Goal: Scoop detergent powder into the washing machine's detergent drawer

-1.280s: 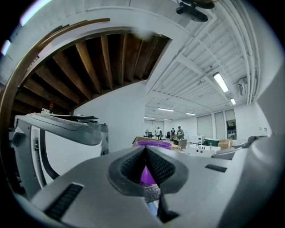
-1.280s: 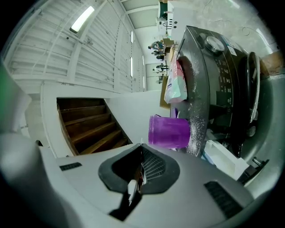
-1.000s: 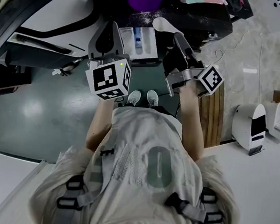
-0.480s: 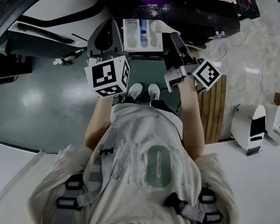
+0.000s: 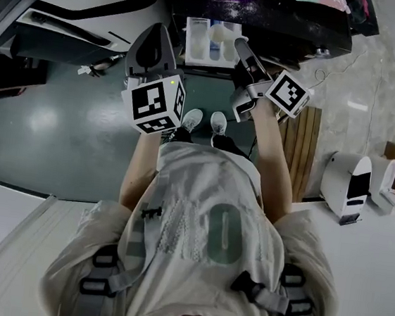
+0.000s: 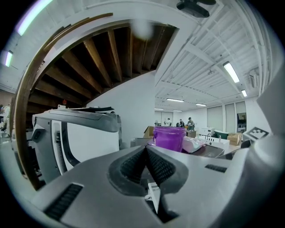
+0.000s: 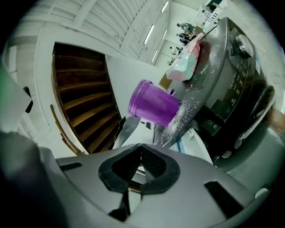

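Right claw grips scoop; green floor.

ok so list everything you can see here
washer: 1, dark, top of the head view
drawer: 1, white, open at the washer's front
scoop: 1, white, over the drawer
tub: 1, purple, on the washer
pouch: 1, pink and teal, on the washer
powder: spilled, white, on the washer's top
machine: 1, white with black trim, left of the washer
device: 1, white, far right
board: 1, wooden slats, right of the person
shoes: 2, white, on the green floor
left gripper: 1, grey, jaws shut, empty
right gripper: 1, grey, jaws shut, apparently on the scoop
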Action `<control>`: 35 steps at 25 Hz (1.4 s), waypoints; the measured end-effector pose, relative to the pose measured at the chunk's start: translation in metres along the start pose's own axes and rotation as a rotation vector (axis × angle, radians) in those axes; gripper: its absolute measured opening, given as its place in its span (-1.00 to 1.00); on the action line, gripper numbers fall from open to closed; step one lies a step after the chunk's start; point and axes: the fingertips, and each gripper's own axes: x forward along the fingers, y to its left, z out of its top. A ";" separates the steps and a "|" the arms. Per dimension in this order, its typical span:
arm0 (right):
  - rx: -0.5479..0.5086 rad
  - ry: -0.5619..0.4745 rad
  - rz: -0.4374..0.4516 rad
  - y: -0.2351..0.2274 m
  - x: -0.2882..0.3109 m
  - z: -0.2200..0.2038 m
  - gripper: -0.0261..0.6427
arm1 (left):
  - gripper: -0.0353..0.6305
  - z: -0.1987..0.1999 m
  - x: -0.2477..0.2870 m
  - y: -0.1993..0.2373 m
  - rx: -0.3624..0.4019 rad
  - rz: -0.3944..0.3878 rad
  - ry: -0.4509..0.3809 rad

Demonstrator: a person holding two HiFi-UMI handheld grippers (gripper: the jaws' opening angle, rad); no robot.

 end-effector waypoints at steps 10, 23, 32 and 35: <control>-0.416 0.228 -0.113 -0.009 0.036 -0.036 -0.89 | -0.83 -0.021 -0.009 0.035 -0.033 0.072 0.044; -1.419 0.547 -0.129 0.001 0.067 -0.075 -0.89 | -0.83 -0.037 -0.007 0.054 -0.071 0.098 0.076; -2.193 0.567 -0.076 0.001 0.059 -0.099 -0.89 | -0.83 -0.048 -0.010 0.058 -0.087 0.109 0.094; -2.359 0.546 -0.045 -0.003 0.057 -0.105 -0.89 | -0.83 -0.050 -0.011 0.059 -0.090 0.113 0.099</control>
